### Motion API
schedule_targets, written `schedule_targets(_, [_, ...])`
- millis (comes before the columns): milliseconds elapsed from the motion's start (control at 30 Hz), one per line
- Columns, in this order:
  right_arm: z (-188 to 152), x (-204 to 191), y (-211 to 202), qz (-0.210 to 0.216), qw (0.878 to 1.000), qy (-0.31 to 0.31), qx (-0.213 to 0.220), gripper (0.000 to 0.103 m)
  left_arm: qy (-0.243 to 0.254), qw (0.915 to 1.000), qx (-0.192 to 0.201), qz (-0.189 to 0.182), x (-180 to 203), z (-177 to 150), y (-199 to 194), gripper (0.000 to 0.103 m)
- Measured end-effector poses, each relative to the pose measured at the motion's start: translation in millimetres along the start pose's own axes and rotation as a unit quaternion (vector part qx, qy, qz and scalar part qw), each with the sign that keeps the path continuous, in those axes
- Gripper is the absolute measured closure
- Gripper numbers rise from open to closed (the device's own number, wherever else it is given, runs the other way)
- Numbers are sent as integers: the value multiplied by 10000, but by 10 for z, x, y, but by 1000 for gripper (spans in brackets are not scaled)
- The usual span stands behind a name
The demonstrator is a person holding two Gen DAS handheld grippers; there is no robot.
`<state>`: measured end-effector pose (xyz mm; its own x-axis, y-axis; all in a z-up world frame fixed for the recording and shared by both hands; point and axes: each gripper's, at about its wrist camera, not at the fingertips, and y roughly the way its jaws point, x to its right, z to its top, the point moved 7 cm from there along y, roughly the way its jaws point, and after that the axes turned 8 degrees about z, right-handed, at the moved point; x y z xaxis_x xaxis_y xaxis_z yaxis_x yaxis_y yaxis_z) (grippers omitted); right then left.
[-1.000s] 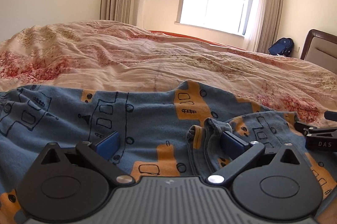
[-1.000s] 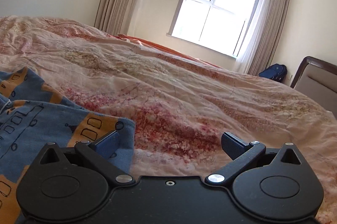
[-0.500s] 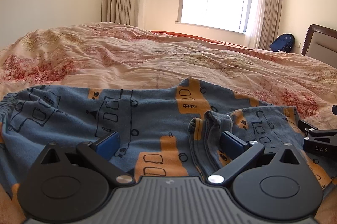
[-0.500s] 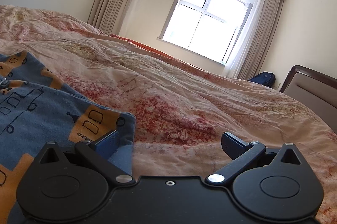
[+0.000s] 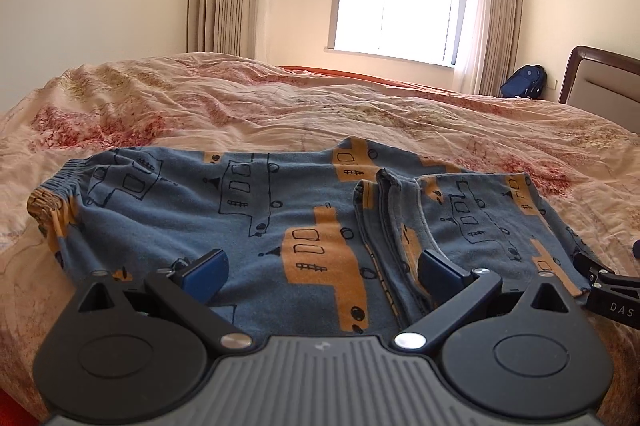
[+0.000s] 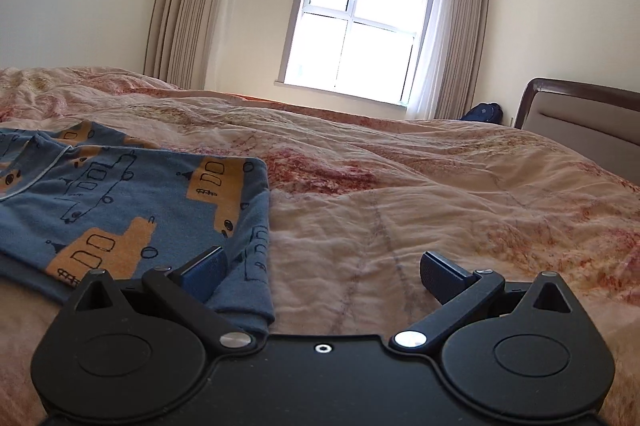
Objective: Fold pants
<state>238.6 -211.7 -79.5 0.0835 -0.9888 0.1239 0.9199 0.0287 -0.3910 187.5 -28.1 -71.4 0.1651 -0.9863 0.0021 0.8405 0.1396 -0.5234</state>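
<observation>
1. left tool [image 5: 322,268] – released, fingers spread wide, nothing between them; the pants [image 5: 248,209] lie just ahead and beneath it on the bed [image 5: 280,105].
2. right tool [image 6: 322,268] – also released; the pants' folded edge [image 6: 256,218] sits under its left finger [image 6: 206,268].

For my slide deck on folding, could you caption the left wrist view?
Open left gripper poised over blue truck-print pants folded on a floral quilt.
</observation>
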Motion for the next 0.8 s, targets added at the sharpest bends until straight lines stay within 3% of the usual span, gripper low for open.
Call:
schedule_targets(133, [-59, -25, -161, -48, 9995, 317, -15, 0, -127, 9999, -24, -12, -90, -25, -126, 1])
schedule_targets(300, [70, -185, -361, 13, 9995, 240, 185, 0, -254, 9996, -93, -12, -215, -76, -237, 0])
schedule_targets(500, [389, -667, -373, 950, 9942, -306, 398, 0, -396, 9992, -78, 79, -357, -31, -307, 0])
schedule_targets(667, [481, -1253, -162, 1849, 9786, -890, 134, 0, -542, 9983, -27, 207, -551, -14, -346, 0])
schedule_targets(800, [543, -1494, -1, 1859, 9751, -1202, 151, 0, -723, 9965, 148, 400, -795, -24, -385, 0])
